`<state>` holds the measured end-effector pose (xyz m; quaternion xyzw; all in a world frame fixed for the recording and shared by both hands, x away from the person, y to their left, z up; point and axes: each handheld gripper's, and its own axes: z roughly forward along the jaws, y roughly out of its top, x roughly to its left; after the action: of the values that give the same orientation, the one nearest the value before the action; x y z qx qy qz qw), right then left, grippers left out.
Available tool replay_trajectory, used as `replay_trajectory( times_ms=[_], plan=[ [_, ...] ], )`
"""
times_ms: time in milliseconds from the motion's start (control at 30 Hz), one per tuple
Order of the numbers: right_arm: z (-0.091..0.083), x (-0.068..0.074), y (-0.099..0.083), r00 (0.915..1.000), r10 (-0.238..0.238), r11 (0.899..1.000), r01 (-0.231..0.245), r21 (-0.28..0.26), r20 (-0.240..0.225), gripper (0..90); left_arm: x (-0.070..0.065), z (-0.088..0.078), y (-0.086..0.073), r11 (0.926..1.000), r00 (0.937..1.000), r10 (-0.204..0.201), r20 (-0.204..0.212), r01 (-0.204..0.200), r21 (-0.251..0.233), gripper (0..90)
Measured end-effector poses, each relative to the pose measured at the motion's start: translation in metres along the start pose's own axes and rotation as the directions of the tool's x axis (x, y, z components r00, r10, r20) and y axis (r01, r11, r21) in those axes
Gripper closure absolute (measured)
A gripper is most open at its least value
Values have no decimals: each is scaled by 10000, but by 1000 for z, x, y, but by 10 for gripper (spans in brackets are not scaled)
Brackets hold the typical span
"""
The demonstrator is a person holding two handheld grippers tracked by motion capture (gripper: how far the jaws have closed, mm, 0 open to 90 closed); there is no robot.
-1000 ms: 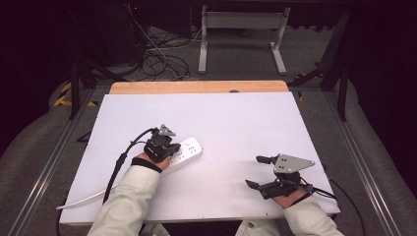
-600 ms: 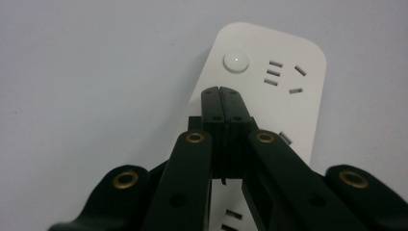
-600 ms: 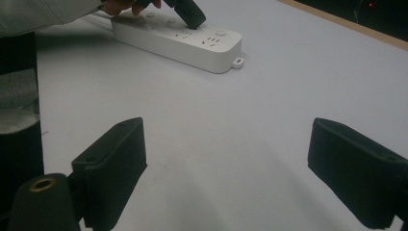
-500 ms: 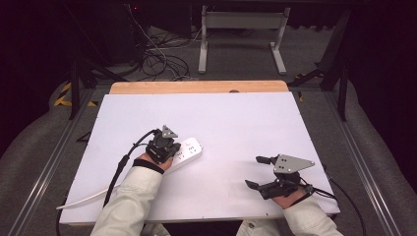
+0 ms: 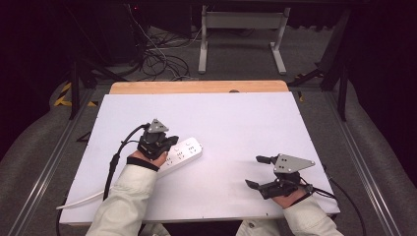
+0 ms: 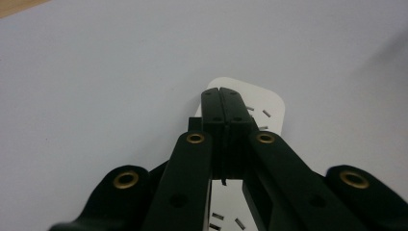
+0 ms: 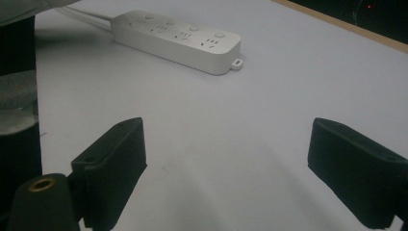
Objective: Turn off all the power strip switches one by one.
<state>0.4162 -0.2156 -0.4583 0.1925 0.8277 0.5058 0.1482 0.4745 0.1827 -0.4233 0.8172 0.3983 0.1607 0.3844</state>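
A white power strip lies left of centre on the white table. My left gripper hovers over the strip's near end, its jaws pressed together with nothing between them. In the left gripper view the shut gripper covers the middle of the power strip, whose rounded end and socket slots show past the tips. My right gripper rests near the front right of the table, jaws wide apart and empty. In the right gripper view the open gripper faces the power strip across bare table.
The strip's white cord runs off toward the table's front left corner. A wooden board edge borders the far side. Beyond it, tangled floor cables and a metal stand sit on the floor.
My left gripper has lifted slightly above the power strip, still shut. The right gripper and the strip have stayed where they were.
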Motion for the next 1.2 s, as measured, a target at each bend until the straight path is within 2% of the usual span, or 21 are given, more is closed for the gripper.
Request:
replay_trajectory(
  times_ms=[267, 533, 700, 1033, 1200],
  plan=[
    [0, 0, 0, 10000, -5, 10000, 5, 16, -2, 134, -1, 4, 6, 9999, 9998, 78, 181, -80, 144, 900],
    [0, 0, 0, 10000, -14, 10000, 14, 6, -22, 134, -2, 28, 15, 9990, 9993, 109, 344, -124, 427, 900],
    [1, 0, 0, 10000, -42, 10000, 42, 47, -34, 134, 1, 42, 16, 9976, 9981, -286, 538, 251, 652, 900],
    [1, 0, 0, 10000, -21, 10000, 21, 16, -64, 134, -3, 58, 18, 9915, 9996, -189, 228, 158, 1295, 900],
    [1, 0, 0, 10000, -27, 10000, 27, 38, -73, 133, -4, 61, 17, 9888, 9994, -168, 294, 122, 1486, 900]
  ],
)
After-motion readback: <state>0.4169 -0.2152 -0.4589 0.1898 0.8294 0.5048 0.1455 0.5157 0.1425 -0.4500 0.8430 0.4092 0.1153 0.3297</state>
